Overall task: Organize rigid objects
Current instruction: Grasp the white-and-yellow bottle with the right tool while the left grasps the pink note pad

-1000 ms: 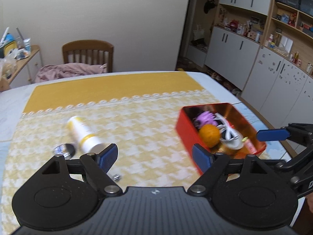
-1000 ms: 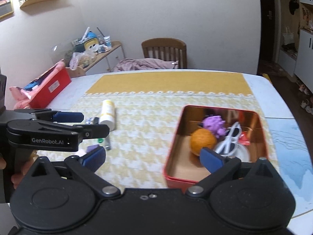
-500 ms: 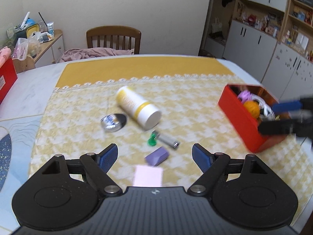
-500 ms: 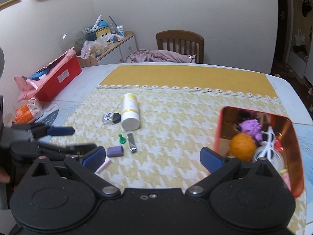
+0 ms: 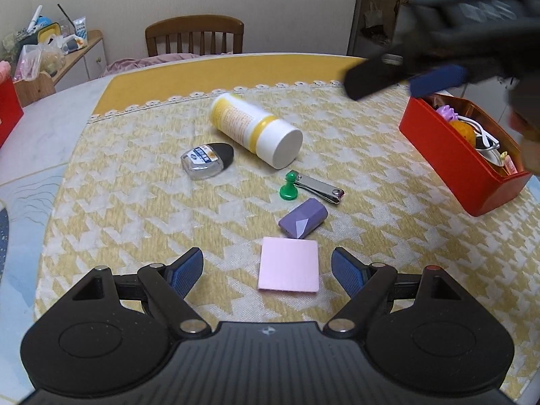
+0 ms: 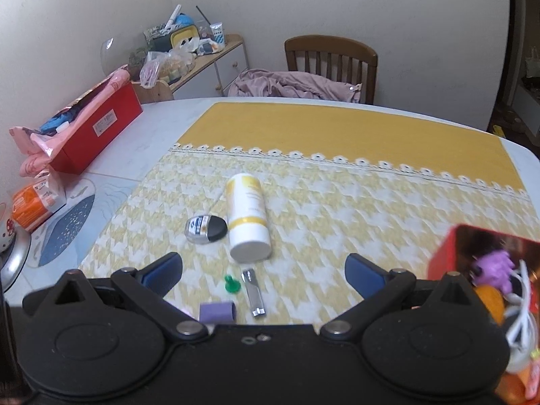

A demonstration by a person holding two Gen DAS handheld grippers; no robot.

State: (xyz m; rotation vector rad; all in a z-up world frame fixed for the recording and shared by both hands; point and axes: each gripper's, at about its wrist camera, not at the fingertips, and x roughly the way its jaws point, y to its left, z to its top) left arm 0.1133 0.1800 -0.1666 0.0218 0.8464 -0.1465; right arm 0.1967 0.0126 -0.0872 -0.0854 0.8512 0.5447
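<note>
Loose items lie on the yellow cloth: a white and yellow bottle (image 5: 255,132) (image 6: 247,217) on its side, a small clear flask with a black cap (image 5: 206,160) (image 6: 205,229), a green pawn (image 5: 288,186) (image 6: 232,284), a nail clipper (image 5: 319,190) (image 6: 253,291), a purple block (image 5: 303,218) (image 6: 216,312) and a pink pad (image 5: 289,268). A red tin (image 5: 462,163) (image 6: 446,253) at the right holds an orange ball, a purple toy and white glasses. My left gripper (image 5: 267,270) is open, low over the pink pad. My right gripper (image 6: 263,270) is open and empty above the clipper; it shows blurred in the left wrist view (image 5: 405,74).
A wooden chair (image 6: 330,62) with pink cloth stands behind the table. A red box (image 6: 98,131) and an orange packet (image 6: 33,202) sit at the table's left. A cluttered sideboard (image 6: 189,57) is at the far left; white cabinets stand to the right.
Both grippers have swung left, from over the red tin to over the loose items. The right gripper has moved above and right of the left one. Both stayed open.
</note>
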